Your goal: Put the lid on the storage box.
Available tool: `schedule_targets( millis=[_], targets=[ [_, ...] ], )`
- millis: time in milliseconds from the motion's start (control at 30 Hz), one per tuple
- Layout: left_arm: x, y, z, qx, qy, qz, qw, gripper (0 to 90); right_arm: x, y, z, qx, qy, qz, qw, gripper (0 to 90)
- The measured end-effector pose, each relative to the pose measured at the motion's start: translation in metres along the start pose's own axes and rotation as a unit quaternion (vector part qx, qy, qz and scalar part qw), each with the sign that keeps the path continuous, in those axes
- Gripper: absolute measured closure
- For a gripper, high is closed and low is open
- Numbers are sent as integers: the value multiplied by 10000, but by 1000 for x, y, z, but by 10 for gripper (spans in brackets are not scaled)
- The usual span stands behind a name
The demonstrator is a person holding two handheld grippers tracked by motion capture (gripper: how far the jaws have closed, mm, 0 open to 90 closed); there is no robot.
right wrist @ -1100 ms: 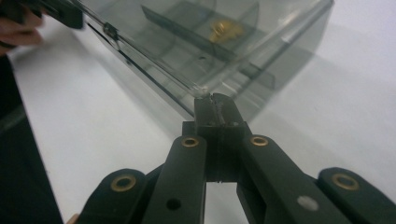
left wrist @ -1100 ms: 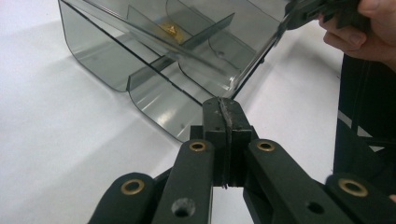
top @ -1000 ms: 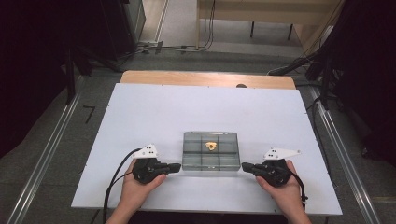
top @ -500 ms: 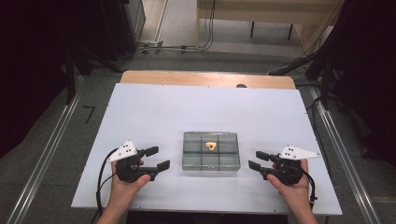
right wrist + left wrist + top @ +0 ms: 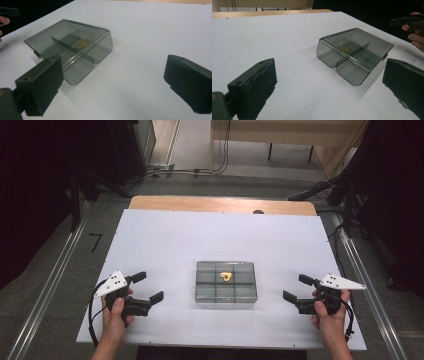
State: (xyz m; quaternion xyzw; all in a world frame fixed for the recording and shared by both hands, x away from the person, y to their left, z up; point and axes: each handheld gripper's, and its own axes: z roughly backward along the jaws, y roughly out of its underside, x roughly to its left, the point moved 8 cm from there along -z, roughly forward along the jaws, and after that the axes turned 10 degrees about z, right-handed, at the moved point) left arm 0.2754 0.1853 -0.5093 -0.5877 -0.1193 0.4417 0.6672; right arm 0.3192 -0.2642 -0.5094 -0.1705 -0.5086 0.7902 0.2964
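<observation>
We see the white table bearing a smoky clear compartment box near its middle, lid shut, a small yellow piece inside a far compartment. Our left gripper sits well left of the box, our right gripper well right; both jaws have just been opening, wide apart, nothing between them.

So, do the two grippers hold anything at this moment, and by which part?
Nothing is held. The left gripper and the right gripper have just been opening, nothing between their fingers, each apart from the clear box on the table.
</observation>
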Motion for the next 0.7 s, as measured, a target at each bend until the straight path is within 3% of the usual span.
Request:
schedule_targets(
  millis=[300, 400, 700],
  targets=[
    [14, 2, 6, -59, -156, -89, 9998, 0, -27, 10, 15, -119, 295, -225, 9992, 0],
    [21, 4, 6, -35, -140, 3, 9999, 0, -36, 14, 20, -176, 382, -322, 9986, 0],
    [25, 4, 6, -35, -178, 58, 9998, 0, -41, 18, 22, -195, 447, -298, 9984, 0]
  ],
)
